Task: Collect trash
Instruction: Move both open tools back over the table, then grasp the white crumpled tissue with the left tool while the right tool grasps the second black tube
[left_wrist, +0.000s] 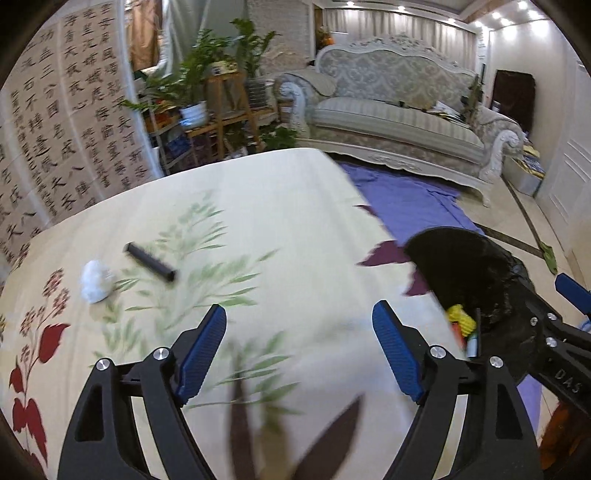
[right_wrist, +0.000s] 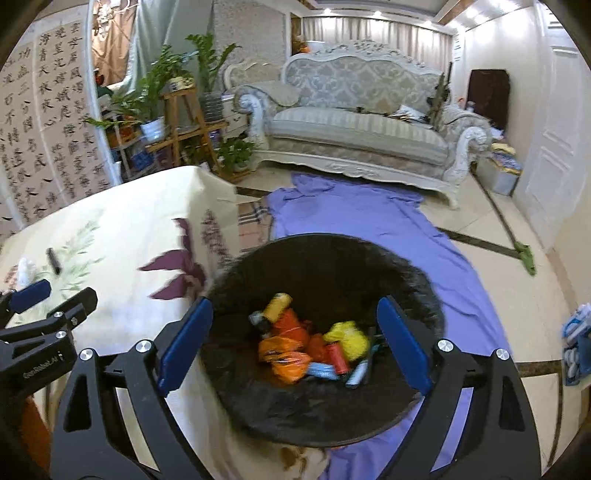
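My left gripper (left_wrist: 299, 350) hovered with jaws released and empty; the black stick (left_wrist: 150, 261) lay ahead-left toward the counter's (left_wrist: 280, 206) far left edge, slanting, beside the tissue wad (left_wrist: 96, 281). My right gripper (right_wrist: 295, 343), also released, hung over the bin (right_wrist: 424, 295).

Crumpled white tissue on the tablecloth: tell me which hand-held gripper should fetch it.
Left. The left hand-held gripper is open over the tablecloth, with the tissue and black tube just ahead to its left. The right hand-held gripper hangs open above the black bin.
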